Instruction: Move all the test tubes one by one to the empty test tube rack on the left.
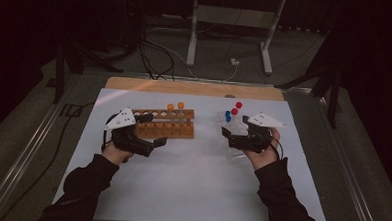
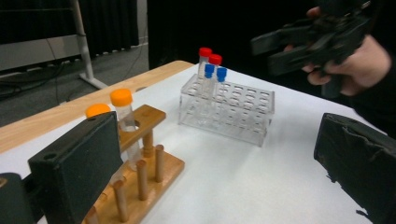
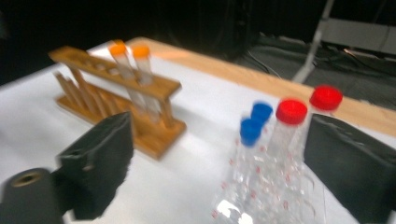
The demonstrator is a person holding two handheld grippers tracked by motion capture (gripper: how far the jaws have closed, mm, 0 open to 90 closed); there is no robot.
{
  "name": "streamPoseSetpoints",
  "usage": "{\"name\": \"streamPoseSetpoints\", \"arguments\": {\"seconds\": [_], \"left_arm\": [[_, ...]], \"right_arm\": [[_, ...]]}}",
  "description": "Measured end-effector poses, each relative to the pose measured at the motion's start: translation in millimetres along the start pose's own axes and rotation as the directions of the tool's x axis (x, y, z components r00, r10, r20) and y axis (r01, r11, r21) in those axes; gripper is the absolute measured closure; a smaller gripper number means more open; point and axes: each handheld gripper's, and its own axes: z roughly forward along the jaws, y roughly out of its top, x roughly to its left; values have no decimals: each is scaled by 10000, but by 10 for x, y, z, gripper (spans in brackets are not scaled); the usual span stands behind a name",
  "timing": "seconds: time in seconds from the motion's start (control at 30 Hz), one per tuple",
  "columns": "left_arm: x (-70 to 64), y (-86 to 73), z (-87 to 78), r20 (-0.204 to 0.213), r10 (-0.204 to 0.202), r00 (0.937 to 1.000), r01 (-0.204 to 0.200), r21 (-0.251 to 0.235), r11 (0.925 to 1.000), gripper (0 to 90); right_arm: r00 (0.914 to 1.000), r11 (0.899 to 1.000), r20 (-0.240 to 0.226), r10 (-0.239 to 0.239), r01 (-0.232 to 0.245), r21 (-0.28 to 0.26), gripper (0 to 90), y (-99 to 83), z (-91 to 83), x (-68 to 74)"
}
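A: What's on the table [image 1: 190, 190]?

B: A white top with two racks. A wooden rack [image 1: 166, 123] stands left of centre and holds two orange-capped tubes [image 1: 175, 106] at its right end. A clear rack [image 1: 233, 126] stands to the right, with two red-capped tubes [image 1: 236, 108] and two blue-capped tubes [image 1: 228, 115] clustered at its far end.

A: Where are the grippers?

B: The left gripper [image 1: 150, 131] sits at the wooden rack's left end, held by a hand in a dark sleeve. In the left gripper view its jaws stand wide apart with nothing between them; one jaw is close beside the wooden rack [image 2: 135, 172], though I cannot tell if it touches.

A: And the right one?

B: The right gripper [image 1: 232, 136] hovers at the near side of the clear rack. In the right gripper view its jaws are also spread, empty, and the red-capped tubes [image 3: 292, 112] and blue-capped tubes [image 3: 256, 122] rise between them, slightly blurred. The clear rack [image 3: 261, 196] lies just ahead of the jaws.

A: Are the racks touching?

B: No, they are apart, with bare table between.
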Motion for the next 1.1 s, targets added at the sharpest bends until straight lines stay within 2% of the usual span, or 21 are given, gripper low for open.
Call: {"name": "streamPoseSetpoints", "arguments": {"seconds": [0.07, 0.1, 0.23, 0.37, 0.57, 0.9, 1.1], "left_arm": [[-16, -28, 3, 29, -11, 10000, 11, 16, 10000, 16], [-22, -42, 6, -4, 12, 10000, -12, 28, 10000, 16], [-24, -83, 16, 93, -161, 9998, 161, -46, 9999, 16], [-22, -98, 25, 94, -163, 9998, 163, -44, 9999, 16], [-18, -106, 30, 137, -148, 9998, 149, -33, 9999, 16], [-17, -113, 42, 185, -152, 9997, 152, -5, 9999, 16], [-22, -122, 53, 224, -149, 9996, 149, 5, 9999, 16]], "right_arm": [[9999, 9997, 132, -27, 24, 263, 256, -45, 56, -8], [9999, 9991, 168, -18, 11, 433, 326, -62, 84, -18], [9990, 9960, 395, 186, -220, 871, 435, -113, 175, -73], [9968, 9903, 620, 499, -574, 1266, 498, -128, 243, -123], [9944, 9833, 583, 886, -966, 1543, 580, -120, 344, -173], [9909, 9737, 874, 1024, -1178, 1949, 697, -108, 504, -176], [9902, 9723, 959, 1015, -1191, 2010, 749, -117, 539, -179]]}}
